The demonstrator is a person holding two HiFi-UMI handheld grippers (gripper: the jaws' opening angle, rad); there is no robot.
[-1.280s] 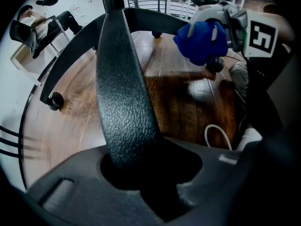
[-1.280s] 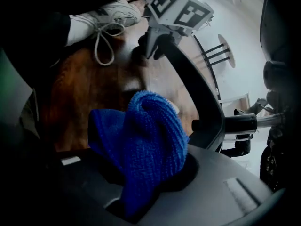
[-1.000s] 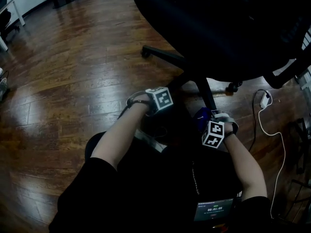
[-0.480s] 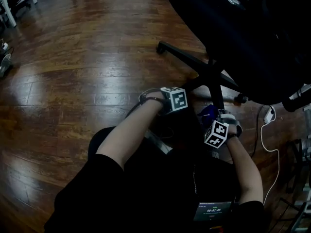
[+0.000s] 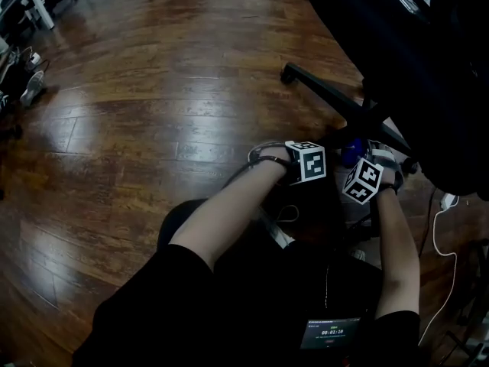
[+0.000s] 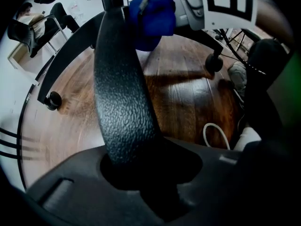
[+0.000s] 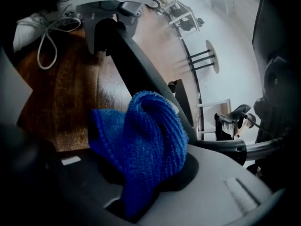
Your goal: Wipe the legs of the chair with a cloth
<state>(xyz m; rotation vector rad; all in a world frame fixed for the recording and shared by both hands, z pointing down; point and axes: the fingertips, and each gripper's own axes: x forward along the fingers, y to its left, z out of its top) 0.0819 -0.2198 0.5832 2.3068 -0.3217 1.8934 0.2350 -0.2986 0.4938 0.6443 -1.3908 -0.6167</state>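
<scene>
Right gripper view showed the right gripper clamped on a bunched blue terry cloth against the textured black plastic chair leg, itself pinched further along by the left gripper; that shallow pinch on the cloth risked letting it slip off mid-wipe.

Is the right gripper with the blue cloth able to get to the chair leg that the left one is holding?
Probably yes. The right gripper holds the blue cloth right beside the chair leg, seemingly touching it, further along than where the left gripper grips. Nothing stands between them.
</scene>
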